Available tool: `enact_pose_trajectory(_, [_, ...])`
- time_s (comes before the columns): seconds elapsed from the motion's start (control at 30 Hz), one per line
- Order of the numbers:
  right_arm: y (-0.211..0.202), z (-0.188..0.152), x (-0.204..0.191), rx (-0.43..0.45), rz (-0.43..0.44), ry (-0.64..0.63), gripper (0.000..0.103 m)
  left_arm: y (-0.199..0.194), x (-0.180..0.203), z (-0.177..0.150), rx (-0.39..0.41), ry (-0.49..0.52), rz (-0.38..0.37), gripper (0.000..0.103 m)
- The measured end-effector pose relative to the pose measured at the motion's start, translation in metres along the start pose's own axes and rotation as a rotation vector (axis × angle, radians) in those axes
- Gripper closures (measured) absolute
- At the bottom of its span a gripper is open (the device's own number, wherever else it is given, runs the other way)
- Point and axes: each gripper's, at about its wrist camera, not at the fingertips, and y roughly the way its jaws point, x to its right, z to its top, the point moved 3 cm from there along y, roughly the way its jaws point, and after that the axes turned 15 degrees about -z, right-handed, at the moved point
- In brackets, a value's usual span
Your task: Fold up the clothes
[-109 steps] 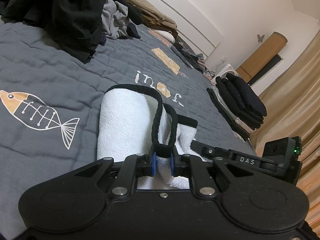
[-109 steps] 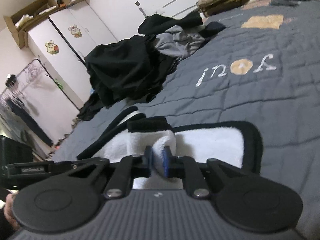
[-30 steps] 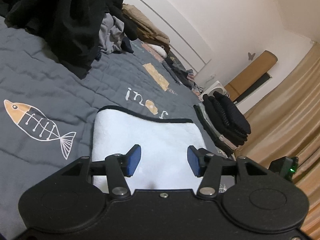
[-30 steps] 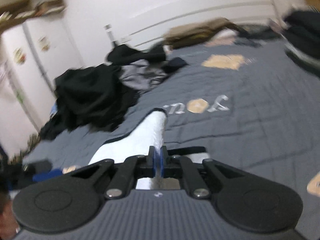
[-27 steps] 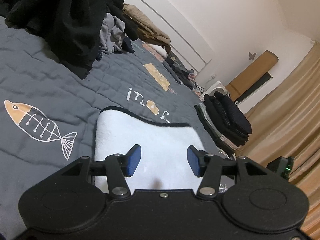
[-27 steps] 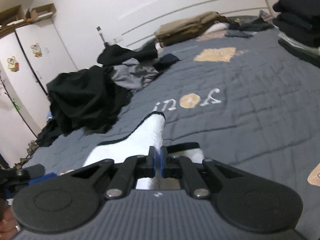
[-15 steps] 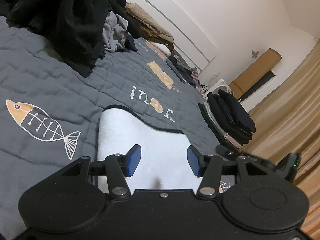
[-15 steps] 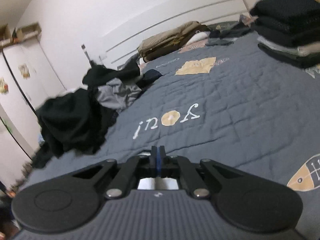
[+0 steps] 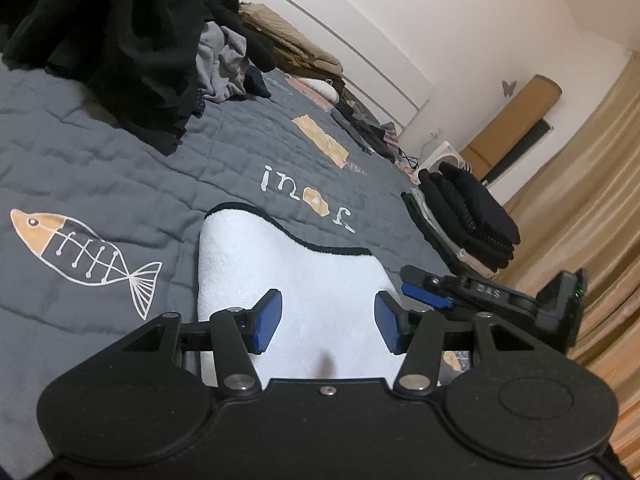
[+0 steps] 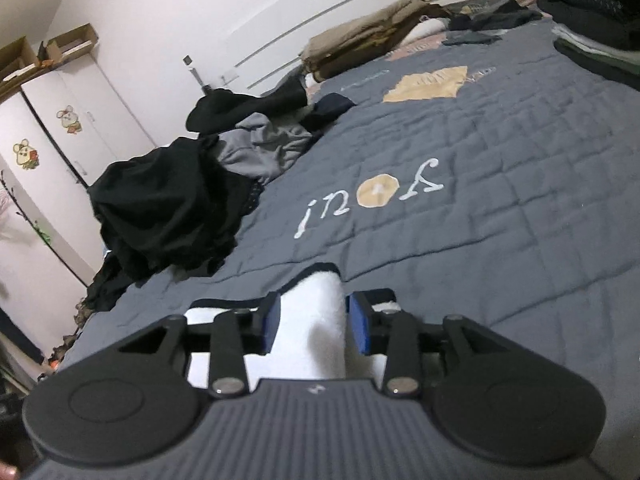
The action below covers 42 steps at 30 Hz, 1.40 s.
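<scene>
A white fleece garment [image 9: 288, 264] with black trim lies folded on the grey bedspread [image 9: 100, 160]. My left gripper [image 9: 329, 320] hovers over its near part, open, with its blue pads wide apart and nothing pinched. In the right wrist view a raised fold of the white garment [image 10: 316, 300] stands between the jaws of my right gripper [image 10: 314, 320]. Those jaws are opening, and the pads sit just off the cloth on either side. In the left wrist view the right gripper's black frame [image 9: 492, 292] lies at the garment's right edge.
A heap of black and grey clothes [image 10: 172, 208] lies to the far left on the bed. A stack of folded dark clothes [image 9: 468, 216] sits at the bed's right edge, by tan curtains [image 9: 580, 200]. Folded tan items [image 10: 360, 44] lie near the headboard.
The right gripper, shut on the garment's edge a second ago, has come down toward the bed and parted its jaws. The garment's right side has sunk. The left gripper has stayed open and still.
</scene>
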Motion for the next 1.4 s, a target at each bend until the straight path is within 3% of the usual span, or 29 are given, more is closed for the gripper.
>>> enact_pose_trajectory(0.23, [0.02,-0.012,0.0,-0.032,0.002,0.03,0.067,0.003,0.0,-0.001,-0.014,0.01,0.002,0.052])
enact_pose_trajectory(0.27, [0.022,-0.014,-0.001,-0.036,0.009,0.039,0.071,0.003,0.0,-0.001,-0.015,0.011,0.001,0.052])
enact_pose_trajectory(0.33, [0.024,-0.017,-0.002,-0.04,0.031,0.057,0.093,0.003,0.0,-0.001,-0.016,0.011,0.001,0.052])
enact_pose_trajectory(0.37, [0.023,-0.016,-0.003,-0.043,0.038,0.058,0.098,0.002,0.0,-0.001,-0.014,0.011,0.001,0.052])
enact_pose_trajectory(0.6, [-0.016,0.009,-0.001,0.028,0.089,0.139,0.099,0.001,0.0,0.0,-0.007,0.003,0.004,0.052])
enact_pose_trajectory(0.8, [-0.01,0.009,0.014,0.016,0.01,0.132,0.1,0.001,0.0,0.0,-0.01,0.005,0.007,0.052])
enact_pose_trajectory(0.9, [0.015,-0.009,0.023,-0.052,-0.031,0.114,0.099,0.001,0.0,-0.001,-0.016,0.005,0.01,0.052])
enact_pose_trajectory(1.07, [0.027,-0.022,0.021,-0.077,-0.037,0.078,0.092,0.003,-0.001,-0.002,-0.03,0.006,0.014,0.052])
enact_pose_trajectory(1.27, [-0.014,-0.001,0.009,-0.026,0.018,0.09,0.072,-0.002,-0.003,0.001,-0.021,-0.005,0.004,0.052])
enact_pose_trajectory(1.4, [-0.045,-0.005,-0.013,-0.038,0.11,0.066,0.063,-0.008,-0.003,0.003,-0.008,-0.024,-0.017,0.052])
